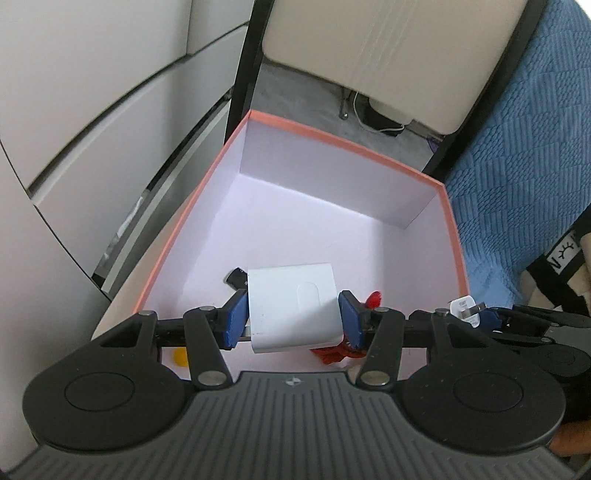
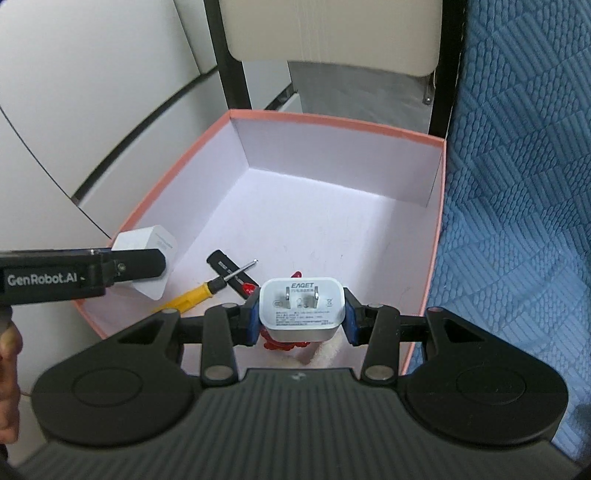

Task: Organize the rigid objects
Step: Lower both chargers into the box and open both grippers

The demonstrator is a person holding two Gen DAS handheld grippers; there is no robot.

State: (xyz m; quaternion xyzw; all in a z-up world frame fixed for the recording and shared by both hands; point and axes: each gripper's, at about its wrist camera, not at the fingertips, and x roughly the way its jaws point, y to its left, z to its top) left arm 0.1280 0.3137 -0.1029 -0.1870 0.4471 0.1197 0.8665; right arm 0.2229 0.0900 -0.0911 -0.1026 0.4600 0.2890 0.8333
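Note:
My left gripper (image 1: 293,317) is shut on a white square box (image 1: 293,308) and holds it over the near part of a pink-rimmed box (image 1: 347,142) with a white inside. The same white square box (image 2: 147,254) shows at the left of the right wrist view, over the pink box's (image 2: 332,120) left rim. My right gripper (image 2: 301,312) is shut on a white plug adapter (image 2: 301,308), prongs facing the camera, above the pink box's near edge. That adapter (image 1: 464,310) also peeks in at the right of the left wrist view.
On the pink box's floor lie a yellow-handled screwdriver (image 2: 199,293), a flat black piece (image 2: 229,271) and red items (image 2: 282,343). A chair (image 2: 332,33) with black legs stands behind the box. Blue textured fabric (image 2: 517,184) lies to the right, white cabinet fronts (image 1: 92,110) to the left.

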